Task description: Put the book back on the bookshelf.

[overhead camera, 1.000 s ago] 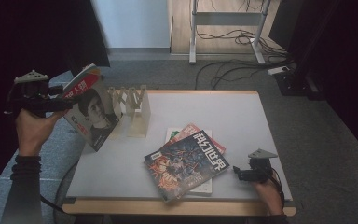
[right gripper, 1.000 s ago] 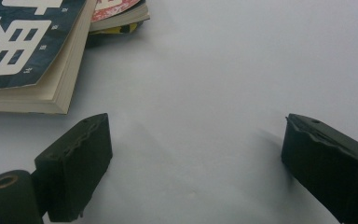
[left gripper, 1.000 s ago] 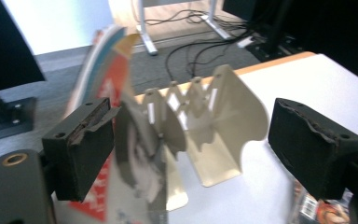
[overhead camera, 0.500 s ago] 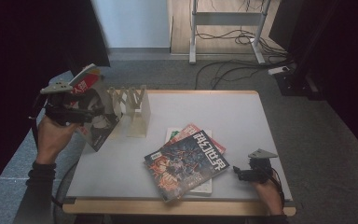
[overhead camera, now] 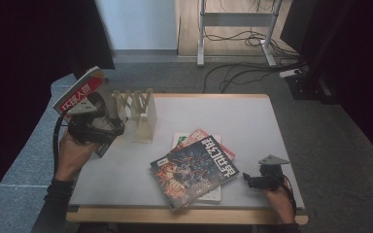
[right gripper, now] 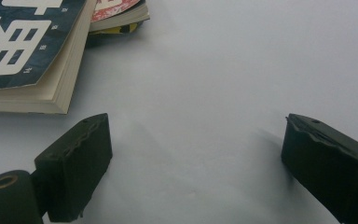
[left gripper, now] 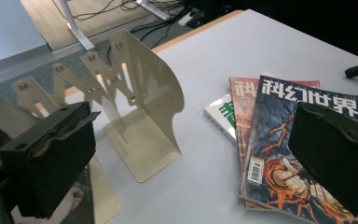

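Nearest the person, the right gripper rests at the front right corner of the pale grey tabletop, its jaws spread wide with bare surface between them. In the right gripper view the thick edge of the dark blue magazine with white characters lies just beyond the tips, apart from them. That magazine tops a loose pile near the front middle of the tabletop, lying skewed over a red-covered magazine and a white book with green print.

Farther back on the left, the left gripper hovers at the tabletop's left edge. Its jaws have just been opening and now stand spread, with nothing between them. Right behind it, a magazine with a red and white cover stands tilted against the left end of the cream metal folding bookend rack, its lower part hidden by the gripper. In the left gripper view the rack rises upright, with its zigzag hinged arms closed up.

Beyond the tabletop, cables trail across the grey floor.
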Action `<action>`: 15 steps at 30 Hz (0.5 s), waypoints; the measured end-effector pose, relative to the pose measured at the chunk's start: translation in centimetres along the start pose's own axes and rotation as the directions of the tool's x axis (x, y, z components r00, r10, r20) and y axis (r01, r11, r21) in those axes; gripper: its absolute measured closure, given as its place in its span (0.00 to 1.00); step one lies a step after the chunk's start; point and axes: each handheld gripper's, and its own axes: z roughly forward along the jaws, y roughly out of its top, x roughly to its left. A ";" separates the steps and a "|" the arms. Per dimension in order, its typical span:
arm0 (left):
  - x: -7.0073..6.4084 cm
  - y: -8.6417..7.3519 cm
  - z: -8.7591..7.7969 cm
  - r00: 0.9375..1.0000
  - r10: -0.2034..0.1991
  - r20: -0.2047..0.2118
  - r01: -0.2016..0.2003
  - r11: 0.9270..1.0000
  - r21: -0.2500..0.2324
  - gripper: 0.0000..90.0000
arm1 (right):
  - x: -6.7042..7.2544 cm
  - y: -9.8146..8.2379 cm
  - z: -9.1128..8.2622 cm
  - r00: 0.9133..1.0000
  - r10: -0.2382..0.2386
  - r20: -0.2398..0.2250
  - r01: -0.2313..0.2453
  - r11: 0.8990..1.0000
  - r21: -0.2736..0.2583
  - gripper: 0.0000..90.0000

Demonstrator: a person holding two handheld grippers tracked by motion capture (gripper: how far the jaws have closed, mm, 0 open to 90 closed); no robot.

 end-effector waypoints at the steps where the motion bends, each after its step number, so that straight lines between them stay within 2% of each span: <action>1: -0.1 -0.2 0.2 1.000 0.000 0.003 0.000 1.000 0.001 0.01 | 0.0 0.0 0.0 1.000 0.000 0.000 0.000 1.000 0.000 0.09; 10: -1.1 -2.2 2.3 0.998 -0.017 0.068 0.017 1.000 -0.002 0.00 | 0.0 0.0 0.0 1.000 -0.001 0.000 0.001 1.000 0.001 0.09; 15: -1.8 -3.1 3.5 0.996 -0.009 0.089 0.008 1.000 0.017 0.00 | 0.0 0.0 0.0 1.000 0.000 -0.001 0.000 1.000 0.002 0.09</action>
